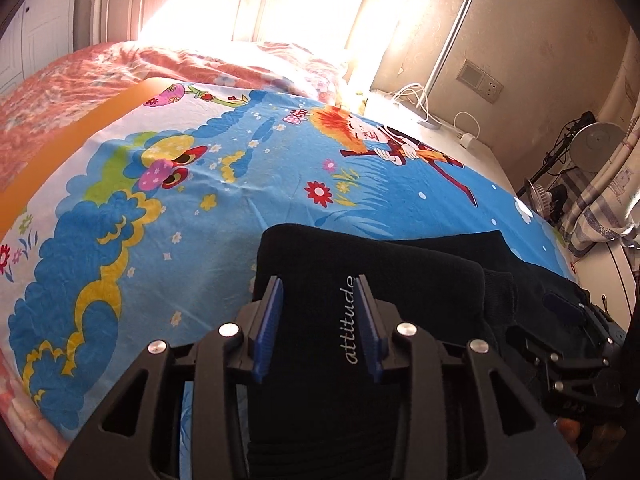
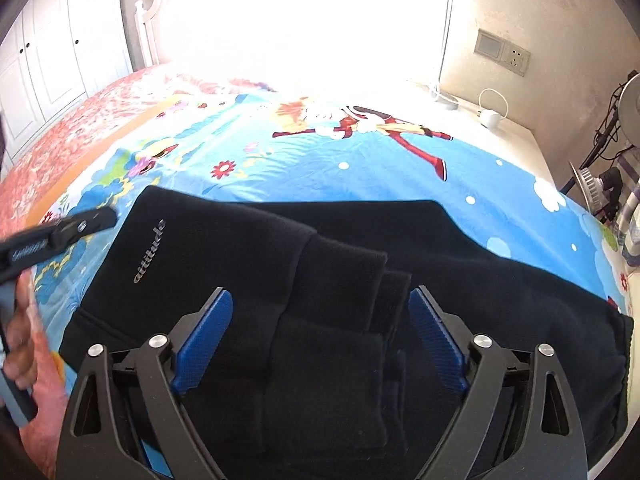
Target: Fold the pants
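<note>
Black pants [image 1: 400,276] with white "attitude" lettering [image 1: 349,320] lie folded over on the cartoon bedsheet [image 1: 180,200]. My left gripper [image 1: 318,288] is open, its blue fingers apart over the folded left end of the pants. My right gripper [image 2: 320,304] is open wide above the cuffs [image 2: 344,280] in the middle of the pants [image 2: 460,248]. The left gripper also shows at the left edge of the right wrist view [image 2: 80,228], held by a hand. The right gripper shows at the right of the left wrist view [image 1: 568,312].
A red floral quilt [image 1: 60,80] covers the far left of the bed. A white bedside table [image 1: 440,128] with a lamp pole and cables stands at the far right, with wall sockets [image 1: 480,78] behind it. A fan and cables [image 2: 600,184] stand at the right.
</note>
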Available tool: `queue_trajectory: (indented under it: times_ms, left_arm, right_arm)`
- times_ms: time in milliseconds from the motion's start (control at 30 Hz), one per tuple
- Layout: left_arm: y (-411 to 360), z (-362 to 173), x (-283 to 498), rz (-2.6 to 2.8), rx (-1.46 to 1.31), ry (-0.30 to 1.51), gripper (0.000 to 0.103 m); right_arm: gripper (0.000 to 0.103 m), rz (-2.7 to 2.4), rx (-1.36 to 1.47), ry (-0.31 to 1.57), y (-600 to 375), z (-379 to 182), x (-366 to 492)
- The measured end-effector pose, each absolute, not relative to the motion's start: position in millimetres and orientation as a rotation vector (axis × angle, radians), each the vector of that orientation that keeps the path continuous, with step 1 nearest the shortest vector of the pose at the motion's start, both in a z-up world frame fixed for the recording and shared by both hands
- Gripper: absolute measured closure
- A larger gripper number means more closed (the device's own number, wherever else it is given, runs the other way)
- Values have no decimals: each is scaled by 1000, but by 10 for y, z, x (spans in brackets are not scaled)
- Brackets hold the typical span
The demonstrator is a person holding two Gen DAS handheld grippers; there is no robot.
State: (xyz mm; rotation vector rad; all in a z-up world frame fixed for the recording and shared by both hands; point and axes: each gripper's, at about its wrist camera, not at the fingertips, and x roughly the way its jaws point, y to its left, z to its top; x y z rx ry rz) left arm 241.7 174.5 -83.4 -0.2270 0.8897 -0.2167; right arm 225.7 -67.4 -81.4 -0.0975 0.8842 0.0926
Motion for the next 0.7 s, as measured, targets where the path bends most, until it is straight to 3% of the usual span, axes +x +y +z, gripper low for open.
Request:
queue_trajectory:
  times_ms: [167,233,300,500,700]
  left_arm:
    - [2014,-941,2084,-236,-351,891,66]
    - [2100,-1008,1984,-244,-388,899,66]
    - [2160,-1087,1900,-268,-434,912,65]
    - [2228,-1374,1659,-314,-528,954,51]
    - [2340,-1594,1597,-378,-637,950,42]
  right_arm:
    - [44,19,-115,954,-772,-1022,2650]
    - [44,40,-90,993,-836,-1194,2747]
    - [38,30,-111,979,-846,-1215,2731]
    - [30,-2,-124,954,-861,-1259,2703]
    - [30,24,-98,896,-813,-915,2432]
